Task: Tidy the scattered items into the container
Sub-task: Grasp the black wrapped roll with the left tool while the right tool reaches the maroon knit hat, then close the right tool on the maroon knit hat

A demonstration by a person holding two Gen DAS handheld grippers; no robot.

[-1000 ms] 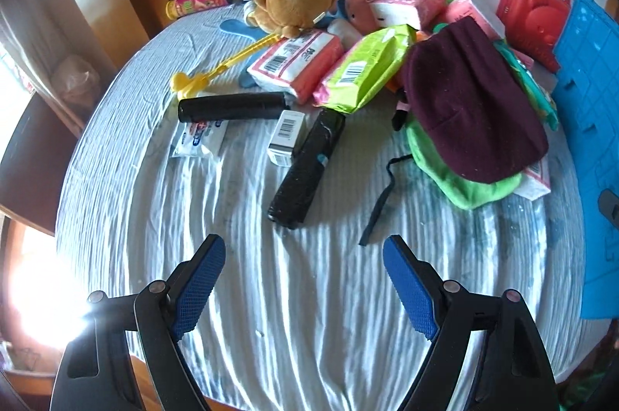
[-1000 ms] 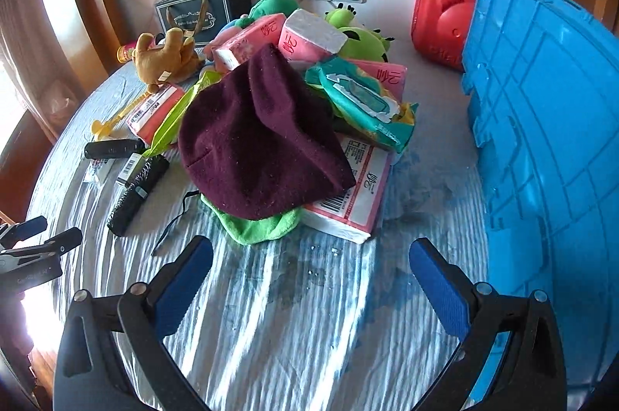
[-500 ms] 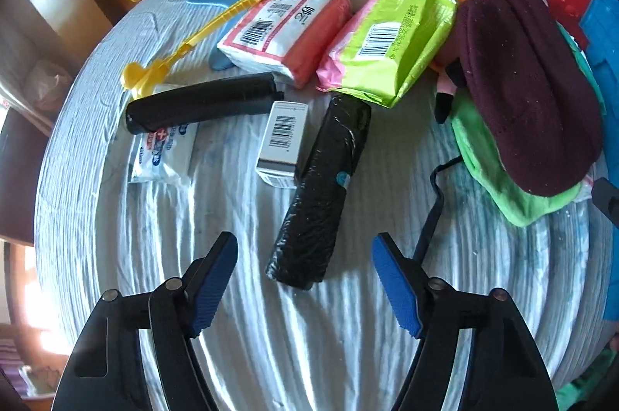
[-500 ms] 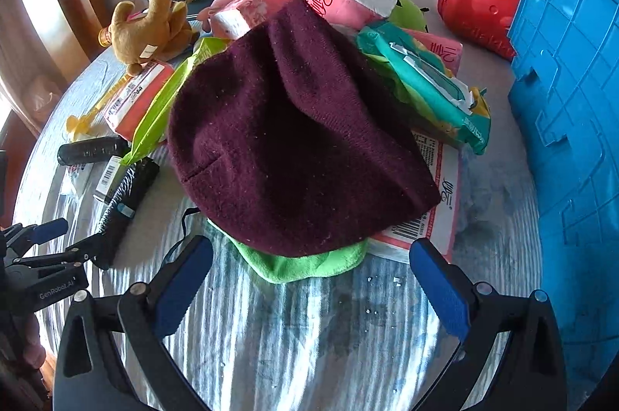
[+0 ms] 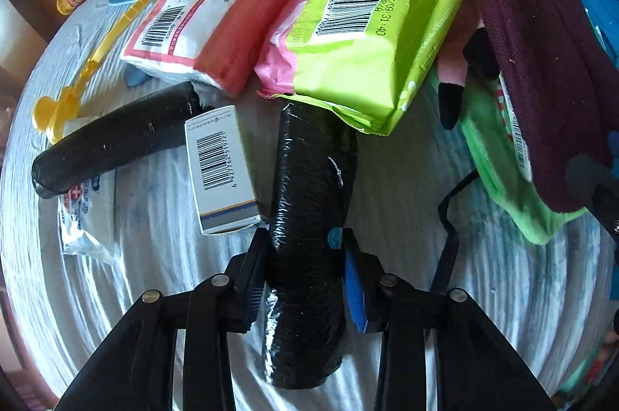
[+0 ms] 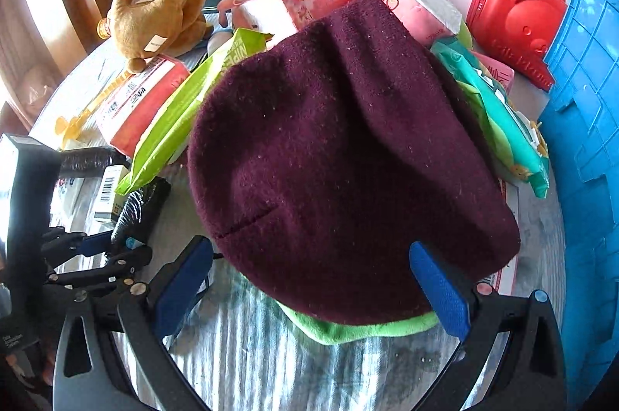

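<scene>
Half of black roll [image 5: 309, 217] hidden between left gripper [image 5: 305, 279] pads.

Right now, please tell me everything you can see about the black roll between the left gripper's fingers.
The black roll is a long cylinder wrapped in shiny, wrinkled black film, with a small teal sticker. It lies flat on the striped tablecloth. The left gripper is closed on it. Its far end goes under the green packet, and a small white box lies alongside.
</scene>
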